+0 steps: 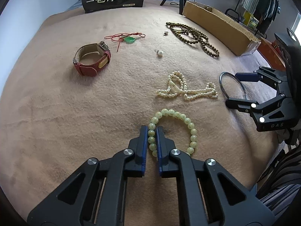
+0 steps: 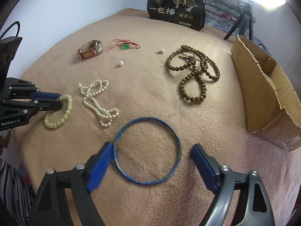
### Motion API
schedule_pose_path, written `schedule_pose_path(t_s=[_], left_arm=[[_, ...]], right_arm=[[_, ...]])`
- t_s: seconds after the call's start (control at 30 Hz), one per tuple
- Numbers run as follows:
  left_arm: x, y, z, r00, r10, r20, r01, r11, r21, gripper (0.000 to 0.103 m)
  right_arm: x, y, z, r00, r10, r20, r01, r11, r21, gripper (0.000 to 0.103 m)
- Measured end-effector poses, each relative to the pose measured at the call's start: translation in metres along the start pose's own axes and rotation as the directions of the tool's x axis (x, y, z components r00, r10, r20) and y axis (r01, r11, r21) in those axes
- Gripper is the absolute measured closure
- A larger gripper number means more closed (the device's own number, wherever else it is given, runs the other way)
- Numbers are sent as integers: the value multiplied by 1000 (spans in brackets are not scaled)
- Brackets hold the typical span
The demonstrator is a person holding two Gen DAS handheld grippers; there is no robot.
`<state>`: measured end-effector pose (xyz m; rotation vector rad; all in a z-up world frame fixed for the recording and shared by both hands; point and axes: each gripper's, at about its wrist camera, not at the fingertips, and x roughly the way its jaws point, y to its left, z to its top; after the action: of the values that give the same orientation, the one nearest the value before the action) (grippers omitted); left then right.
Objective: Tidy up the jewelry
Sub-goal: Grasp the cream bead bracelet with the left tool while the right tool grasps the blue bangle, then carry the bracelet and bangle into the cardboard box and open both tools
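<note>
At the lower centre of the left wrist view, the left gripper (image 1: 151, 141) is clamped on one side of the pale green bead bracelet (image 1: 174, 131), its blue pads pinching the strand while the rest of the loop lies flat to the right. Taking a single run of beads looks like the way to lift a limp loop off soft cloth. At the bottom of the right wrist view, the right gripper (image 2: 148, 160) stands wide around the blue bangle (image 2: 147, 150): the left pad touches the rim, the right pad is apart from it, so nothing is gripped yet. Straddling the rigid ring across its width seems meant for a squeeze on the outer edge.

The other pieces lie spread apart, each easy to reach on its own: a white pearl necklace (image 2: 97, 101) left of centre, brown wooden beads (image 2: 193, 75) toward the right, two pearl earrings (image 2: 121, 63), a red-strapped watch (image 2: 91, 50) and a green pendant on red cord (image 2: 125, 46) in the upper middle. An open cardboard box (image 2: 267, 86) at the right edge is probably where they go.

Everything lies on a tan fleece blanket (image 2: 150, 98), soft and dimpled, apparently a bed. A black snack bag (image 2: 176, 9) stands at the far edge, a tripod (image 2: 242, 22) at upper right, against a pale wall.
</note>
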<state>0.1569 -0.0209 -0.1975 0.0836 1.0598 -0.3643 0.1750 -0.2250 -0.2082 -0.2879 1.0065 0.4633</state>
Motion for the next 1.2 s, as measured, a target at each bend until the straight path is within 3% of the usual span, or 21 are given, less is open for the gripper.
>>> schedule_pose_path(t_s=[0.07, 0.57, 1.2], left_arm=[[-1, -1, -1, 1000, 1, 4, -1, 1000, 2, 98], [-43, -3, 4, 994, 6, 108, -5, 1000, -10, 98], [-92, -18, 42, 967, 15, 253, -25, 999, 35, 98]], right_arm=[[-1, 2, 1, 1000, 5, 1, -5, 1000, -3, 30], [-28, 5, 0, 999, -4, 47, 3, 1000, 22, 30], [-87, -20, 3, 984, -68, 162, 54, 995, 89, 30]])
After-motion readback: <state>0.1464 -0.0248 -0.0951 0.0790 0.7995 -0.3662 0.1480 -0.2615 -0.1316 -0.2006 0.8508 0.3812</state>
